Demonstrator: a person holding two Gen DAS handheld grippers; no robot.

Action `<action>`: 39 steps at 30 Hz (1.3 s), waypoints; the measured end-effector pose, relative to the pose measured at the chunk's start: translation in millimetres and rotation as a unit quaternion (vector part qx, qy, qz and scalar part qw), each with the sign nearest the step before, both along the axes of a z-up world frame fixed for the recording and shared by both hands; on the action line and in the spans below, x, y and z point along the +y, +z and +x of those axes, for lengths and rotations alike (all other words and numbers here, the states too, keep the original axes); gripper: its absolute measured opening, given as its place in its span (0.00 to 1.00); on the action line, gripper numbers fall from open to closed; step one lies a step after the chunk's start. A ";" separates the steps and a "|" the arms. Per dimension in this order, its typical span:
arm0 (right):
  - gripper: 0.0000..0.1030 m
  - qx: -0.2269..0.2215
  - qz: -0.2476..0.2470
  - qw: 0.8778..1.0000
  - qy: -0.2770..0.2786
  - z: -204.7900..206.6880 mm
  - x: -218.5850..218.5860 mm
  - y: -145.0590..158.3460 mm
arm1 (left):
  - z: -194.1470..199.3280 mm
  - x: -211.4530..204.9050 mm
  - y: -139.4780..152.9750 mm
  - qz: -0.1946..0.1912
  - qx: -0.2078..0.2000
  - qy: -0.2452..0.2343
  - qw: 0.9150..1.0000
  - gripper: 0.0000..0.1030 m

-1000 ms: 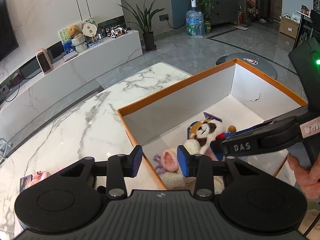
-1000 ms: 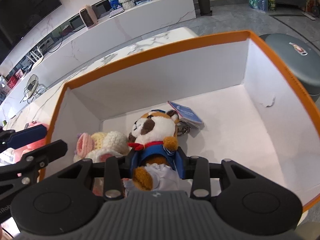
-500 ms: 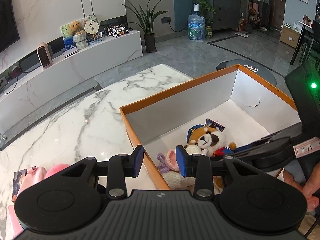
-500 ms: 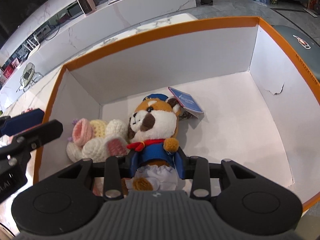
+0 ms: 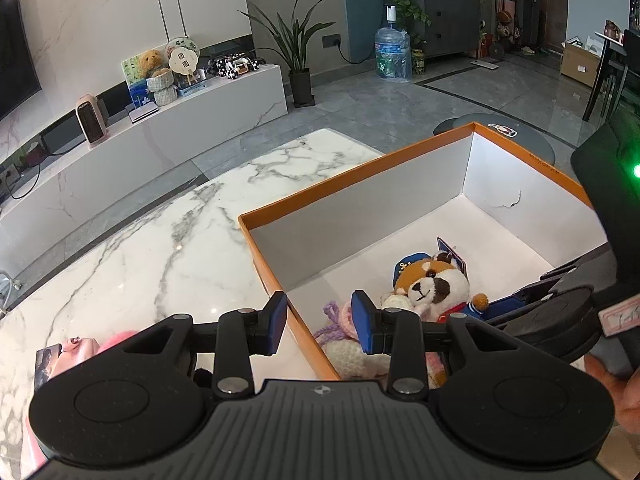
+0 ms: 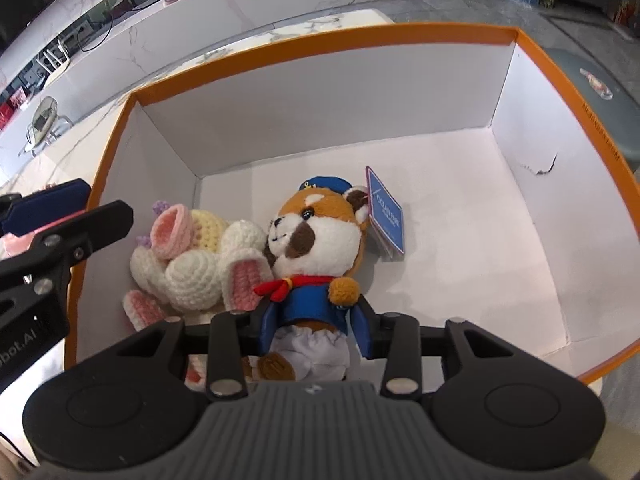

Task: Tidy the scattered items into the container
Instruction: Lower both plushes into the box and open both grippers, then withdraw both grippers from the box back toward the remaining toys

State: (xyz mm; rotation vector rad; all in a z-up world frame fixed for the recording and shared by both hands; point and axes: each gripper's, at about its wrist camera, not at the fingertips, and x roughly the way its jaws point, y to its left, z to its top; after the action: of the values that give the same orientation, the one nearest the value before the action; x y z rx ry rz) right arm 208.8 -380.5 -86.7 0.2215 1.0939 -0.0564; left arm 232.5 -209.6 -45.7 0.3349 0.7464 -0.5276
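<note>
An orange-rimmed white box (image 6: pixel 320 40) (image 5: pixel 360 168) stands on the marble table (image 5: pixel 160 248). On its floor lies a brown-and-white plush animal (image 6: pixel 316 236) (image 5: pixel 436 284) in a blue cap and jacket with a red scarf. My right gripper (image 6: pixel 316 330) still has its pads against the plush's jacket, and its jaws are opening. A white and pink crochet bunny (image 6: pixel 192 264) (image 5: pixel 352 344) rests beside the plush by the left wall. My left gripper (image 5: pixel 320 322) hovers open over that wall with nothing between its fingers.
A pink toy and a picture card (image 5: pixel 80 350) lie on the table left of the box, partly hidden behind my left gripper. A blue tag (image 6: pixel 386 212) hangs from the plush's ear. A hand (image 5: pixel 616 384) holds the right gripper's handle.
My right gripper tipped further down and set the plush onto the box floor next to the bunny. The left gripper stayed where it was.
</note>
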 end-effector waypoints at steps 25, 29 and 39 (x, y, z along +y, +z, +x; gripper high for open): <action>0.69 -0.089 -0.054 0.994 -0.035 -56.1 14.5 54.3 | -48.9 0.3 29.5 0.000 -0.015 0.006 1.000 0.42; 0.70 -0.117 -0.050 0.990 -0.058 -73.4 16.2 65.1 | -61.5 5.6 35.2 -0.010 -0.022 0.010 1.000 0.43; 0.70 -0.163 -0.061 0.981 -0.087 -119.7 33.4 74.7 | -83.8 23.0 34.8 -0.023 -0.021 0.029 0.999 0.43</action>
State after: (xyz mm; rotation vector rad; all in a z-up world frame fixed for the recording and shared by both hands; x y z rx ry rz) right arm 89.0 -347.2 -12.0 0.2070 0.7402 -0.2366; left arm 148.7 -186.6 -10.9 0.2796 0.7013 -0.4809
